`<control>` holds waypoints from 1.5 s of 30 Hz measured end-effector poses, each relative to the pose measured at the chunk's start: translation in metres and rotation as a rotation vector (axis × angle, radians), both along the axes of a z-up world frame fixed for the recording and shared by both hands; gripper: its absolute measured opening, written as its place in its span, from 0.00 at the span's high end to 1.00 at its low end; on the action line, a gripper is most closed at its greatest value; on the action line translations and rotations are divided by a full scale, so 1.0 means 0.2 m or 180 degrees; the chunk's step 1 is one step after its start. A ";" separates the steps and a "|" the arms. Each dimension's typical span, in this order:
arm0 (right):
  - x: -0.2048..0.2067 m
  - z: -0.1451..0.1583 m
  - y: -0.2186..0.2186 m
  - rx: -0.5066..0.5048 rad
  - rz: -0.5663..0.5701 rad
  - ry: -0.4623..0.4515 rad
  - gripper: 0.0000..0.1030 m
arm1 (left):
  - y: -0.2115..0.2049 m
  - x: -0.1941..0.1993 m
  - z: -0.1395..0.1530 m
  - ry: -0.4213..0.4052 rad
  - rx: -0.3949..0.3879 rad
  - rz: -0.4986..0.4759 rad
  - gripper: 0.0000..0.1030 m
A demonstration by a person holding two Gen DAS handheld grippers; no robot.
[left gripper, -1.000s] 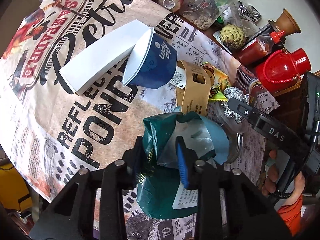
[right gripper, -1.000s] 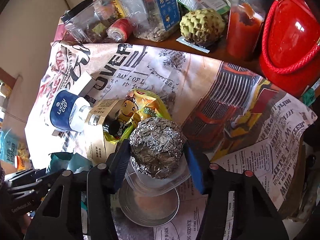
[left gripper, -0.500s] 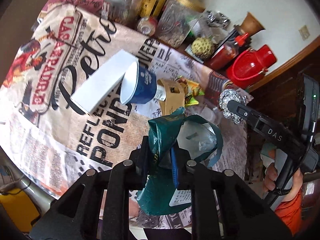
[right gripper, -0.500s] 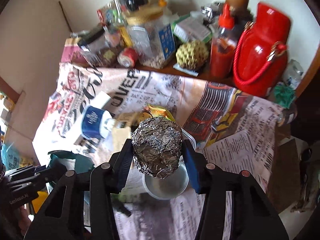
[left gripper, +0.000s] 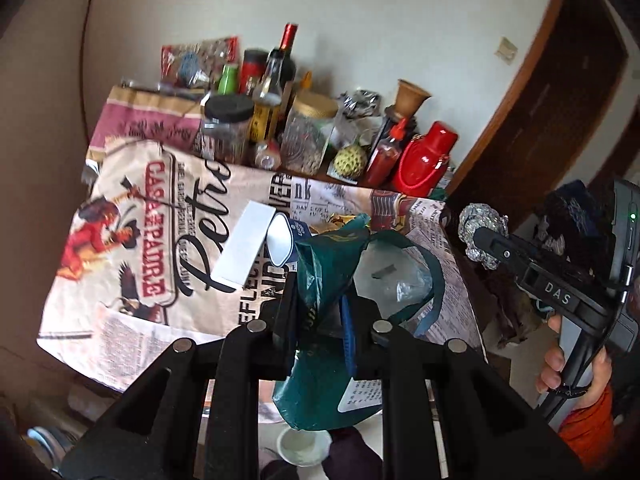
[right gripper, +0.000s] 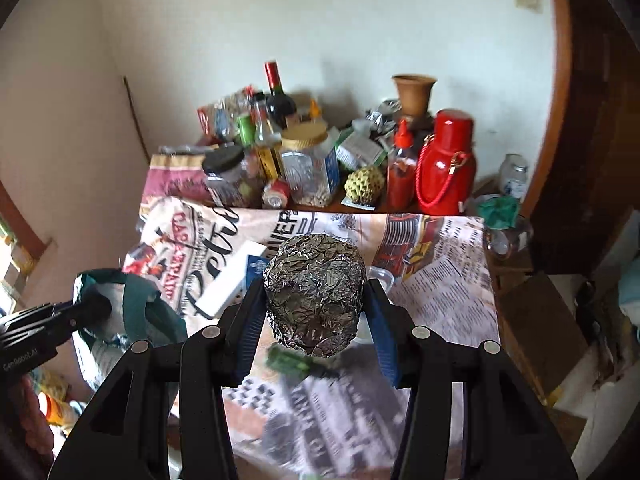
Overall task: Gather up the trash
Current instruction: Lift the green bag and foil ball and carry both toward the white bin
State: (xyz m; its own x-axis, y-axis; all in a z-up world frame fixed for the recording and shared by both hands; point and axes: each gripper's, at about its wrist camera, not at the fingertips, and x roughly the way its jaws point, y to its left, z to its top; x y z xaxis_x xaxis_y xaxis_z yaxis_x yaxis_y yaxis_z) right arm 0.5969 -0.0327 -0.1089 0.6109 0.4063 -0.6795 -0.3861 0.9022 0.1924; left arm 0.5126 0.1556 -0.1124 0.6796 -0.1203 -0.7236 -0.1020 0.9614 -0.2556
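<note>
Cluttered counter (right gripper: 440, 276) under newsprint cloth, centre frame. Risk: foil ball (right gripper: 314, 300) may slip from its smooth sides; thin green bag (left gripper: 332, 280) may tear or slide free. Right gripper (right gripper: 314, 320) jaws partly spread, clamping the ball. Left gripper (left gripper: 314, 320) jaws nearly closed, pinching the bag's edge, lower centre.

Crumpled dark green bag (left gripper: 320, 276) hanging open-mouthed, silvery lining showing, raised clear of the desk, fist-like ball of wrinkled foil (right gripper: 314, 294) sitting aloft just beside it, white box (left gripper: 244, 254) and blue paper cup (left gripper: 289, 242) lying tipped together on the printed cloth
</note>
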 end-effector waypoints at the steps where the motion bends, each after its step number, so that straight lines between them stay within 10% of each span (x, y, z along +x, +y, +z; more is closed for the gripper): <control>1: -0.06 0.02 0.00 0.0022 -0.0046 -0.0038 0.56 | 0.00 -0.04 0.03 -0.0050 0.0029 -0.0046 0.83; 27: -1.12 0.10 -0.49 0.0074 0.0174 -0.0241 0.55 | -0.55 -1.02 0.13 -0.0321 0.0239 0.0096 0.83; 45: -1.34 -0.48 -0.67 -0.0068 0.0245 0.0531 0.55 | -0.83 -1.29 -0.56 0.0592 0.0173 0.0045 0.83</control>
